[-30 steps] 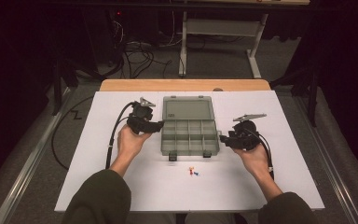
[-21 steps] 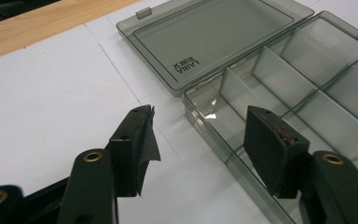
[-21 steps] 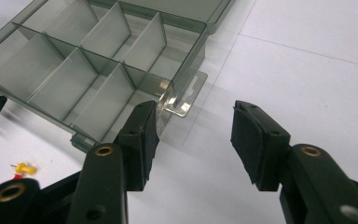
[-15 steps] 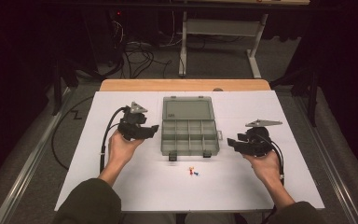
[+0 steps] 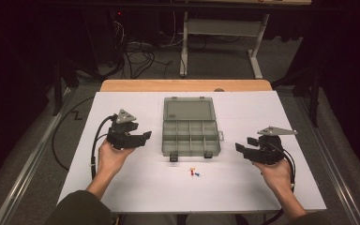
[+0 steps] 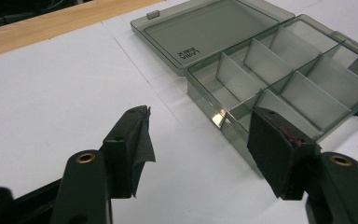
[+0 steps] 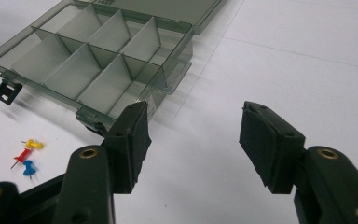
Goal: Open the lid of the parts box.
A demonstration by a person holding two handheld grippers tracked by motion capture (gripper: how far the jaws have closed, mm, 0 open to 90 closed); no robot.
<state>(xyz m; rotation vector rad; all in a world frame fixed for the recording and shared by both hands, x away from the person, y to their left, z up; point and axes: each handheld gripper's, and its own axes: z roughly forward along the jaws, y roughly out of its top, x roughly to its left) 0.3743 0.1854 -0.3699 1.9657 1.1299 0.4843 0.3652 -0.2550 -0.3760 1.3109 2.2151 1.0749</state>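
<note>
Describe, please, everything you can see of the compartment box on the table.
The compartment box is a smoky grey, see-through case that looks like plastic. It lies open and flat on the white table, its lid folded back on the far side. Thin dividers split the tray into compartments, all empty. Two dark latches sit on its near edge. Neither gripper touches it; three pushpins lie just in front of it.

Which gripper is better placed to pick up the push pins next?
Probably the right gripper: its own view shows the push pins lying free just beside its open jaws, while the left gripper sits by the box.
</note>
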